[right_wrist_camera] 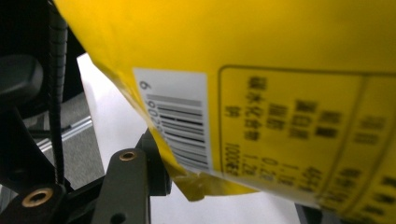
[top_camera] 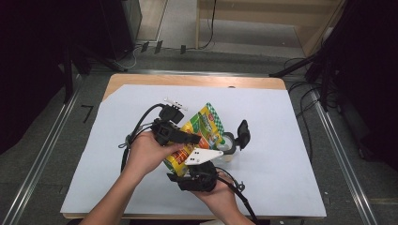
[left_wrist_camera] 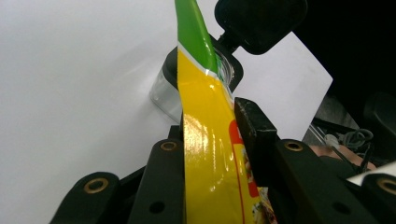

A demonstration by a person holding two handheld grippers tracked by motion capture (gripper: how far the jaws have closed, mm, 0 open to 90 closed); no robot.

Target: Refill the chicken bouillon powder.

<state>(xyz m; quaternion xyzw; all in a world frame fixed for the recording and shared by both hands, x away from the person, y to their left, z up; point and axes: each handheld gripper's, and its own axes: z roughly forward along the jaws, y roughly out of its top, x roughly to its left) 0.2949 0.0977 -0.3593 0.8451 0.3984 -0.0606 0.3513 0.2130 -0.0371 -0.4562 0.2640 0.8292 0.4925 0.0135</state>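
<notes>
A yellow and green snack bag [top_camera: 202, 129] hangs above the middle of the table between both hands. My left gripper [top_camera: 193, 139] reaches in from the left. In the left gripper view its jaws [left_wrist_camera: 210, 121] are shut on the bag [left_wrist_camera: 208, 140], one pad on each face. My right gripper [top_camera: 187, 166] comes up from below, under its grey plate. In the right gripper view the bag's barcode side [right_wrist_camera: 261, 70] fills the frame. The bag's crumpled lower corner lies against the left jaw of the right gripper [right_wrist_camera: 229, 186]. Its pads are hidden.
A clear jar [top_camera: 230, 143] with an open black flip lid [top_camera: 243, 132] stands just right of the bag, and it appears behind the bag as the jar [left_wrist_camera: 166, 91]. A white sheet [top_camera: 281, 140] covers the wooden table [top_camera: 197, 80]. Dark stands and cables surround the table.
</notes>
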